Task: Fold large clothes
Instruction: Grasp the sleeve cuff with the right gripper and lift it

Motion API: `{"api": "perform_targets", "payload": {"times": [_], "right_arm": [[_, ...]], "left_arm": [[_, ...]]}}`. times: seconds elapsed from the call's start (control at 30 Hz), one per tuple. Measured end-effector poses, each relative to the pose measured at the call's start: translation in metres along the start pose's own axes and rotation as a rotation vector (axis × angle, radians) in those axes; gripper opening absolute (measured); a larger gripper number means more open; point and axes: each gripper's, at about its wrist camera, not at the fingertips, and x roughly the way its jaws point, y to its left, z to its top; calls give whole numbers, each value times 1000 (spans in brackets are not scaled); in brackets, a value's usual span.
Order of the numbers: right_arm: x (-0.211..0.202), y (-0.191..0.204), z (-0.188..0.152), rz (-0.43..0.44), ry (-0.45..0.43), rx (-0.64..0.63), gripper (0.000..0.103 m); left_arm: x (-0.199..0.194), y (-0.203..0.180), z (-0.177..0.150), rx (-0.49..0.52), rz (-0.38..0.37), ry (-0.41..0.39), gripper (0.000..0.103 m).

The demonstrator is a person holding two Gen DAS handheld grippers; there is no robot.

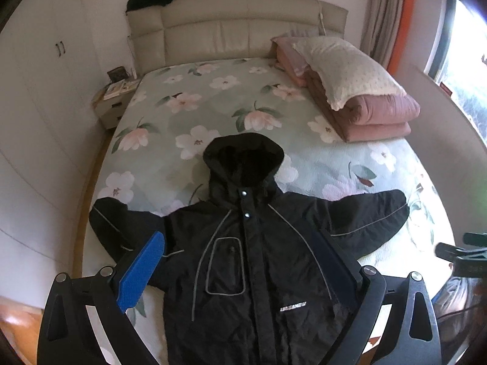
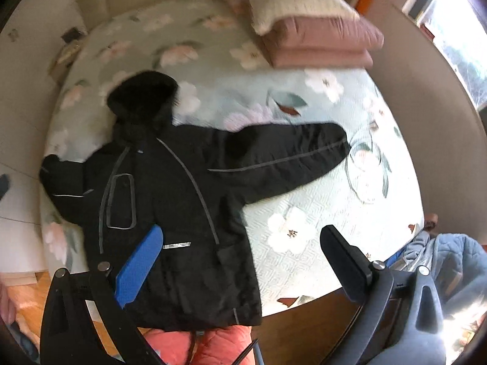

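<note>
A black hooded jacket [image 1: 243,261] with grey piping lies flat, front up, on the floral bed sheet [image 1: 213,106], sleeves spread to both sides and hood pointing to the headboard. It also shows in the right wrist view [image 2: 170,188]. My left gripper [image 1: 240,243] is open and empty, held above the jacket's chest. My right gripper [image 2: 243,240] is open and empty, above the jacket's lower right side near the bed's foot edge. Part of the right gripper shows at the right edge of the left wrist view [image 1: 462,252].
Folded pink quilts [image 1: 374,112] topped by a cream pillow [image 1: 344,67] lie at the bed's far right. A nightstand [image 1: 114,100] stands at the left of the bed. Wardrobe doors [image 1: 45,91] line the left wall. A blue garment [image 2: 450,261] lies right of the bed.
</note>
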Motion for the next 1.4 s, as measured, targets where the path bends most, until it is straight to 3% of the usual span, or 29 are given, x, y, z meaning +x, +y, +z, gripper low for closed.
{"api": "perform_targets", "payload": {"times": [0.2, 0.4, 0.57, 0.83, 0.9, 1.1, 1.27, 1.4], "right_arm": [[66, -49, 25, -23, 23, -6, 103], [153, -94, 44, -64, 45, -35, 103], [225, -128, 51, -56, 46, -25, 103], [333, -249, 57, 28, 18, 288, 100], [353, -275, 64, 55, 13, 349, 93], [414, -354, 80, 176, 30, 629, 93], [451, -384, 84, 261, 58, 736, 93], [464, -390, 98, 261, 35, 739, 94]], "left_arm": [[47, -60, 4, -22, -34, 37, 98], [122, -126, -1, -16, -41, 70, 98], [192, -158, -16, 7, -52, 135, 98], [286, -178, -37, -13, -129, 199, 98], [302, -182, -38, -11, -127, 206, 98], [342, -193, -41, -17, -128, 246, 98], [363, -202, -45, -20, -137, 282, 98], [375, -206, -52, -42, -160, 310, 98]]}}
